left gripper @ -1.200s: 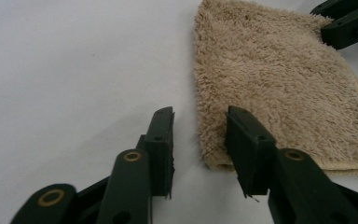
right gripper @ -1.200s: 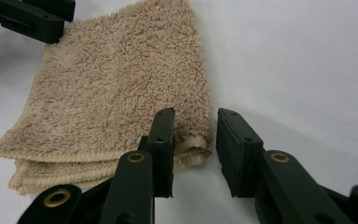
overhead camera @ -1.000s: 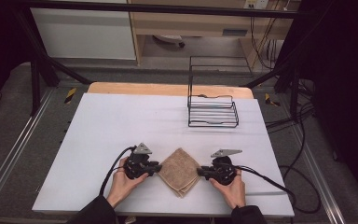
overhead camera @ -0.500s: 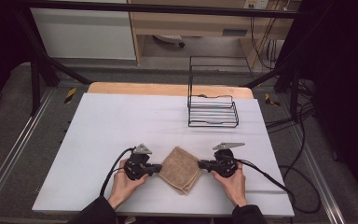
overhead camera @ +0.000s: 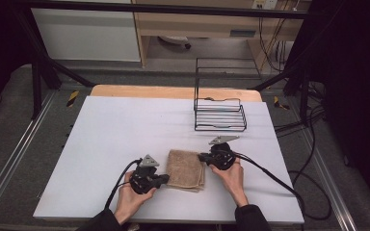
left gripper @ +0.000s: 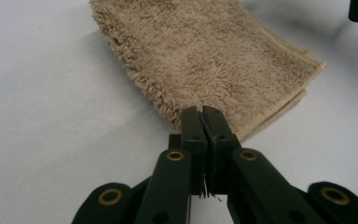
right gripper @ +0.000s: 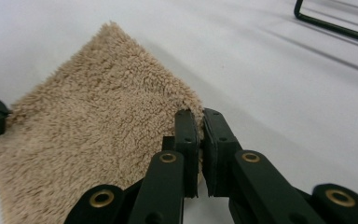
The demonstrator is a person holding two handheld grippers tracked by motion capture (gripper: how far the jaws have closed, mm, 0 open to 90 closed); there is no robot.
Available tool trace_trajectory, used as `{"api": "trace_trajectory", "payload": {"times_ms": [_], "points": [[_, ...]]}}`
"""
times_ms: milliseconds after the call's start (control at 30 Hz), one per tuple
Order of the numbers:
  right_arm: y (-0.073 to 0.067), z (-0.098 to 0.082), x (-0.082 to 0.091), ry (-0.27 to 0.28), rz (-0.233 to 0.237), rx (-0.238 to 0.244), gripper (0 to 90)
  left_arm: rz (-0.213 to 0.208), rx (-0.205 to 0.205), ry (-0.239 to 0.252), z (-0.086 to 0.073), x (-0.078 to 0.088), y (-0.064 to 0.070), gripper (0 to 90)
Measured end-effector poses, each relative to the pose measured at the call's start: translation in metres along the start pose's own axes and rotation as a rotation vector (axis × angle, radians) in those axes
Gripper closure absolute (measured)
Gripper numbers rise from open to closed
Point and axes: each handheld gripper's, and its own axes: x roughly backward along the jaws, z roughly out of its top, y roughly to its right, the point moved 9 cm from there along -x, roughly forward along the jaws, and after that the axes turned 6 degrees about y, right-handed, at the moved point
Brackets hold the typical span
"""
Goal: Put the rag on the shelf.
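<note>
A folded tan towel (overhead camera: 185, 169) lies flat on the white table (overhead camera: 125, 125) near its front edge. My left gripper (overhead camera: 165, 178) is at the towel's near left corner. In the left gripper view the jaws (left gripper: 201, 112) stand pressed together on the edge of the towel (left gripper: 205, 51), with fibres caught between them. My right gripper (overhead camera: 201, 156) is at the towel's far right corner. In the right gripper view the jaws (right gripper: 196, 114) pinch the corner of the towel (right gripper: 93, 140). A hand holds each gripper.
A black wire rack (overhead camera: 220, 115) stands on the table behind the right gripper, and one of its wires (right gripper: 331, 25) crosses the right gripper view's top right. Black cables trail from both grippers. Bare white table lies to the left and behind.
The right gripper has moved away from the person with the towel's corner. The towel has turned from a diamond to lie square. The left gripper has stayed in place.
</note>
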Motion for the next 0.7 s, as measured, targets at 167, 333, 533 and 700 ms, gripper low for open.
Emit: {"api": "trace_trajectory", "payload": {"times_ms": [167,333,533,700], "points": [[0.001,-0.001,-0.002,0.005,-0.004,0.0,81.9,0.003,-0.023,0.003,-0.001,0.0,-0.002,81.0],[0.003,0.008,0.017,0.07,0.007,-0.01,66.1,0.003,-0.043,0.024,0.007,0.01,-0.009,63.1],[0.009,0.003,0.038,0.099,0.006,-0.028,49.7,0.017,-0.049,0.032,0.023,0.015,-0.027,39.6],[0.022,-0.009,0.055,0.137,-0.023,-0.048,24.3,0.02,-0.039,0.033,0.033,0.009,-0.036,16.8]]}}
